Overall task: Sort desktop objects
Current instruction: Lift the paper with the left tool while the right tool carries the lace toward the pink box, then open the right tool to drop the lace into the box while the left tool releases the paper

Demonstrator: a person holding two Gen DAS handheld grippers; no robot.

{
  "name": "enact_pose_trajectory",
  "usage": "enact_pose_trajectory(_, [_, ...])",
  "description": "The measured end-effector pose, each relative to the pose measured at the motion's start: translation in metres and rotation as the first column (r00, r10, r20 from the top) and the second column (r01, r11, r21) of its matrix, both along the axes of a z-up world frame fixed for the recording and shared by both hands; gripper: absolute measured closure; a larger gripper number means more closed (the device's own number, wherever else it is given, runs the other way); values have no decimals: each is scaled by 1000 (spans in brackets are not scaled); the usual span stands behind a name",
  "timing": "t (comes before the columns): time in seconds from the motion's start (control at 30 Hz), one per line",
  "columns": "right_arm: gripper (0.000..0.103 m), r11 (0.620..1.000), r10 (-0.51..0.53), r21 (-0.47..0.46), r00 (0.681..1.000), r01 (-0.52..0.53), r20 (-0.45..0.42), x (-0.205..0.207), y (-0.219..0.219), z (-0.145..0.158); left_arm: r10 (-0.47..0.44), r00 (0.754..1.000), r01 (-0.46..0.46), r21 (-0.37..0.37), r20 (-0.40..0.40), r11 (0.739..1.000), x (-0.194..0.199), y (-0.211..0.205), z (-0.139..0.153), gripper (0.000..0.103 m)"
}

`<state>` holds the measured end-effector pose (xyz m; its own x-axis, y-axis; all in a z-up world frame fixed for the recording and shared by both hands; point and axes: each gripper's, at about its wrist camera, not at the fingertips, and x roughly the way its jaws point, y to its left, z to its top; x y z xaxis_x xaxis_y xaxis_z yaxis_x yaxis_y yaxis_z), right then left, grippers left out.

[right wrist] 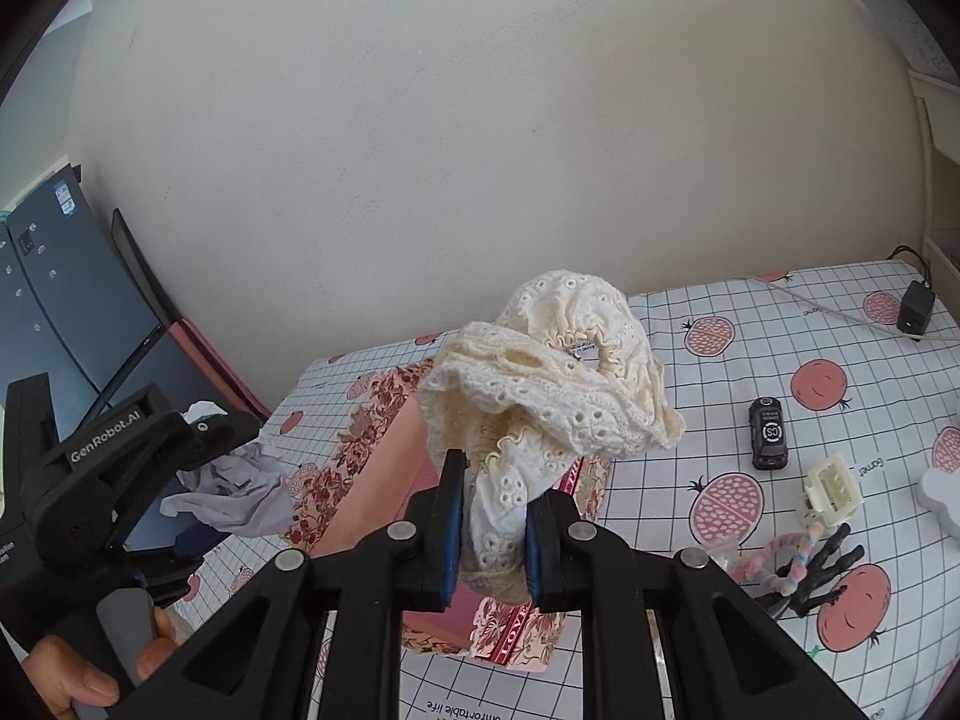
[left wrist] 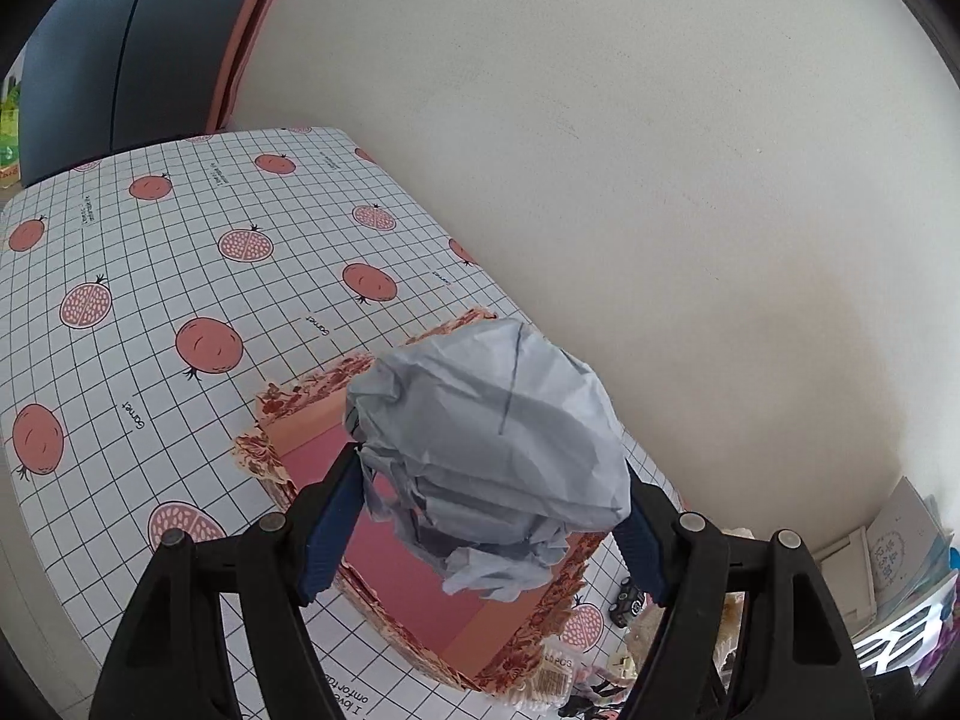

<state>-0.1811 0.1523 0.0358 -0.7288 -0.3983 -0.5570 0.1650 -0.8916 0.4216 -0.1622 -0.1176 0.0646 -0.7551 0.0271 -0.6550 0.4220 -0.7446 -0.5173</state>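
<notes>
On the left, the left gripper [left wrist: 489, 516] squeezes a crumpled blue-grey cloth [left wrist: 492, 438] between its two blue pads. The cloth hangs over an open pink box [left wrist: 420, 594] with a red flower rim. In the right wrist view a person's hand [right wrist: 90, 672] holds this gripper's handle at the left edge.

In the middle, the right gripper [right wrist: 493, 531] is pinched tight on a cream lace cloth [right wrist: 558, 384]. That cloth bunches up above the same pink box and hides part of it.

To the right of the box, small things lie on the table: a little black toy car [right wrist: 767, 434], a cream plastic clip [right wrist: 831, 489], a pastel braided cord [right wrist: 780, 561] and a black claw hair clip [right wrist: 831, 567] touching it. Far back on the right lies a black plug [right wrist: 915, 307] with its wire.

The tablecloth [left wrist: 150, 300] is white with thin black squares and pink fruit pictures. A plain cream wall [left wrist: 600, 150] stands behind the table. A dark blue cupboard [left wrist: 102, 72] stands at the far left.
</notes>
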Motion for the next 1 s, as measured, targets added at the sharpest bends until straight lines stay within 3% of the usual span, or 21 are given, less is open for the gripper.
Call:
enact_pose_trajectory(0.4, [85,997,70,32,997,-71,26,-4,-37,-14,28,998,-26,-38,54,999,-2,-18,-10,25])
enact_pose_trajectory(1.0, [82,991,107,68,990,-113,90,-5,-52,-32,4,986,-3,-7,168,1000,-18,-12,-44,24])
